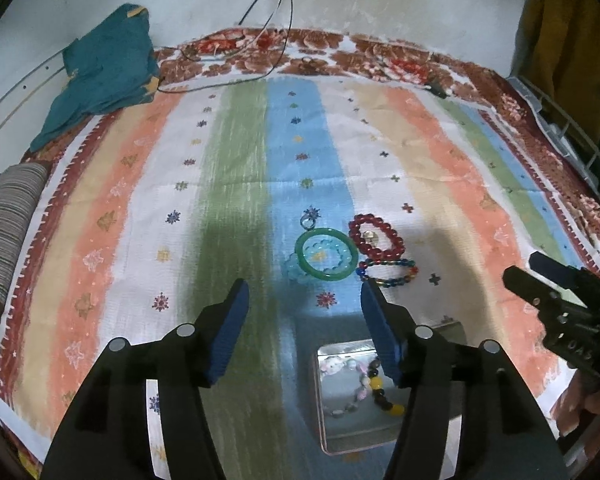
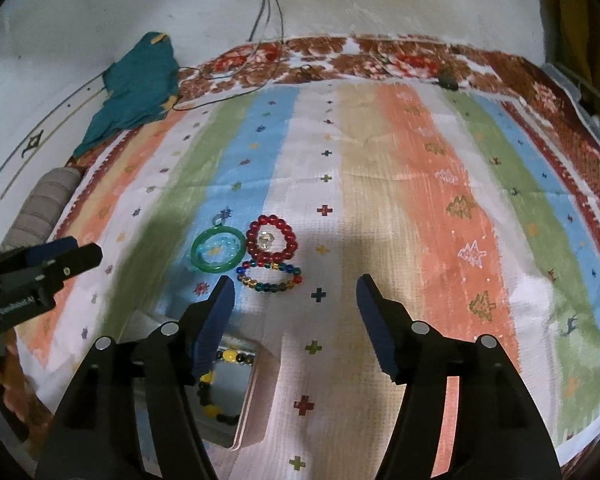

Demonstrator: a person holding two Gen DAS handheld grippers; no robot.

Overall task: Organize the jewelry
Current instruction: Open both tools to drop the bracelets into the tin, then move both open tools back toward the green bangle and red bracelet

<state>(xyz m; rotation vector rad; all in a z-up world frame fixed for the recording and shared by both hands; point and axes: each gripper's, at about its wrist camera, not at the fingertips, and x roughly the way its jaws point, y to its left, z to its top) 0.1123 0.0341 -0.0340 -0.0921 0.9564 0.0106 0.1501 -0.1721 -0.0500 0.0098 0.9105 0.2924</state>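
Observation:
A green bangle (image 1: pixel 326 255) lies on the striped cloth over a pale blue bead bracelet (image 1: pixel 296 266), with a small ring (image 1: pixel 308 221) just beyond. A red bead bracelet (image 1: pixel 375 237) with a clear ring inside and a multicolour bead bracelet (image 1: pixel 389 273) lie to its right. A metal tin (image 1: pixel 340 428) holding bead bracelets sits near me. My left gripper (image 1: pixel 304 300) is open above the tin. My right gripper (image 2: pixel 295 294) is open, with the bangle (image 2: pixel 217 251), red bracelet (image 2: pixel 272 240), multicolour bracelet (image 2: pixel 269 276) and tin (image 2: pixel 246 408) ahead and left of it.
A teal cloth (image 1: pixel 104 76) and a striped roll (image 1: pixel 8 228) lie at the left edge of the bed. Cables (image 1: pixel 276 20) hang down the wall at the back. A wire rack (image 1: pixel 572 136) stands at the right.

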